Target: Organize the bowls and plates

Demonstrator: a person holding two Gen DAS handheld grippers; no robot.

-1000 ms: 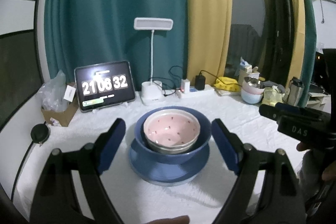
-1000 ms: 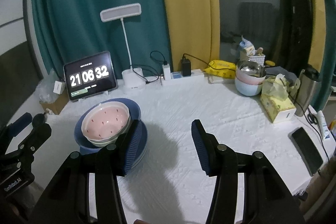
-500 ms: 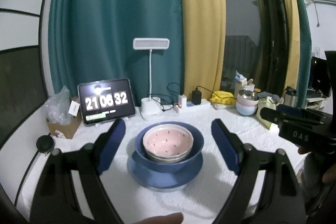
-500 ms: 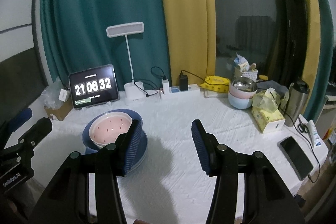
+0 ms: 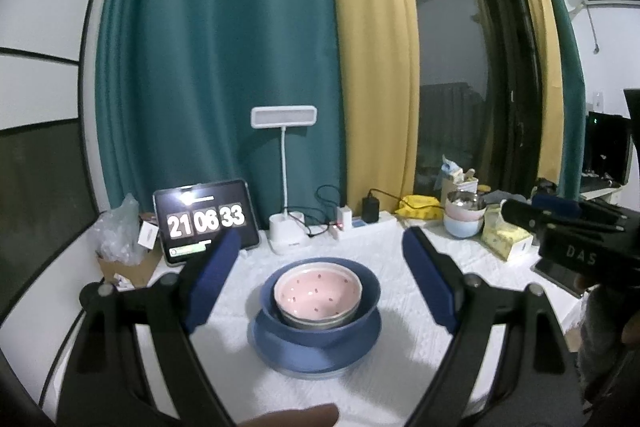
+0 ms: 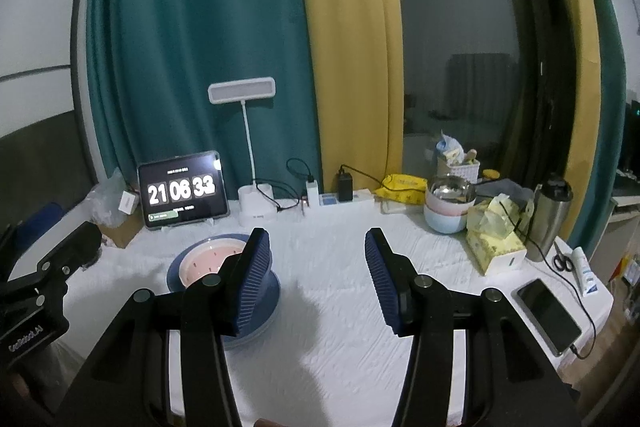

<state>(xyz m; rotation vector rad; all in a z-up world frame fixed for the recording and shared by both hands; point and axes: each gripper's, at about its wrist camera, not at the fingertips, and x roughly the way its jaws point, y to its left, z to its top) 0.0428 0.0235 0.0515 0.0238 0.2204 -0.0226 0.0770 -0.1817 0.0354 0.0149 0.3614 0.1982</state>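
Two grippers, both empty, and you're holding them up above the table (image 6: 340, 347) with the whole stack laid out in front of you. Your left gripper (image 5: 320, 279) has its fingers spread wide and released, nothing between the blue pads, and it frames the stack dead centre from above and behind. Your right gripper (image 6: 318, 279) sits off to the stack's right with its fingers parted about halfway, gripping nothing, just white tablecloth showing in the gap.

Look at how the crockery is nested: the pink bowl (image 5: 318, 291) with its little speckles sits inside a grey bowl (image 5: 316, 323), only the rim of that one showing, and both sit in the blue bowl (image 5: 360, 319), which rests on the blue plate (image 5: 320, 355). Widest at the bottom, smallest on top, so the pile is stable and compact. There may be a paler plate under the blue one, a thin light edge peeks out at the front, but I can't say for sure.

That looks to me like a finished stack, which would explain both tools hanging clear of it rather than reaching in. Over by the back right, another set of bowls (image 6: 448, 207) stands stacked near the tissue box (image 6: 496, 247), a metal one on top. Whether those belong to your job, I can't tell from here.

The tablet clock (image 6: 182, 189) and lamp (image 6: 242, 91) stand behind, well apart from the stack.
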